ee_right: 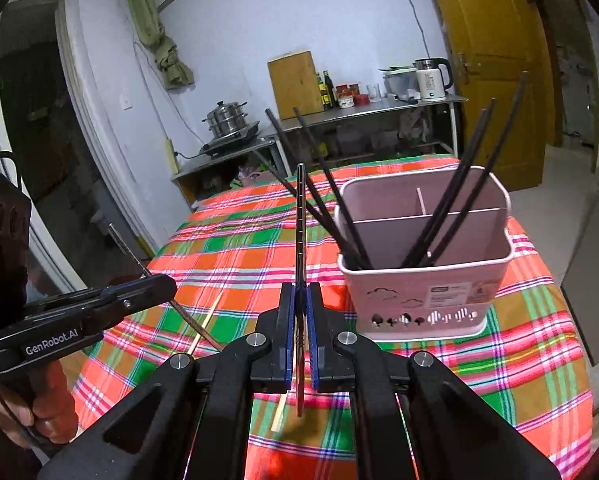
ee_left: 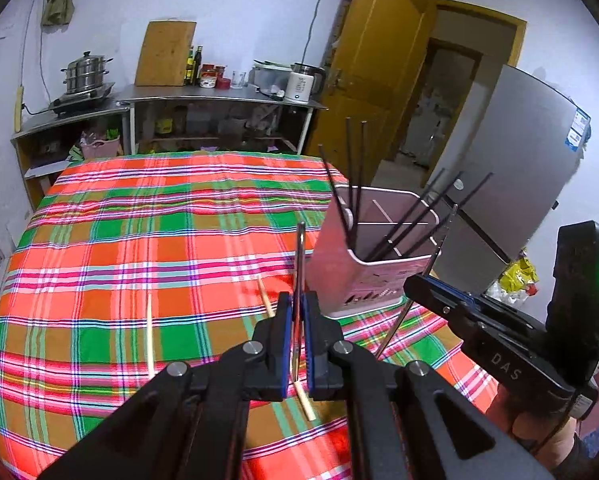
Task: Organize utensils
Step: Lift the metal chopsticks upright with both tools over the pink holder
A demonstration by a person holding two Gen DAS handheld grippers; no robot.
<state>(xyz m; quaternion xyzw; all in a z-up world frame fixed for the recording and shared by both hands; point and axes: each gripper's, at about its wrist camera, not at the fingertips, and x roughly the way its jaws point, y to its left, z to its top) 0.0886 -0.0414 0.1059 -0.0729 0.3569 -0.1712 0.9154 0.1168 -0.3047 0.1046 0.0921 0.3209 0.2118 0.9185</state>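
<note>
The left gripper (ee_left: 297,312), black with ribbed blue pads, is clamped narrow on a thin metal chopstick (ee_left: 299,256) that rises upright between its jaws. The right gripper (ee_right: 301,304) pinches a second slim metal chopstick (ee_right: 300,216) the same way. Both hang above the bright plaid tablecloth (ee_left: 139,240), woven in orange, green and pink. To the right stands a pink plastic utensil holder (ee_right: 423,284), rectangular with inner dividers, bristling with slanted black chopsticks (ee_right: 455,208). Two pale wooden chopsticks (ee_left: 150,332) lie flat on the cloth.
</note>
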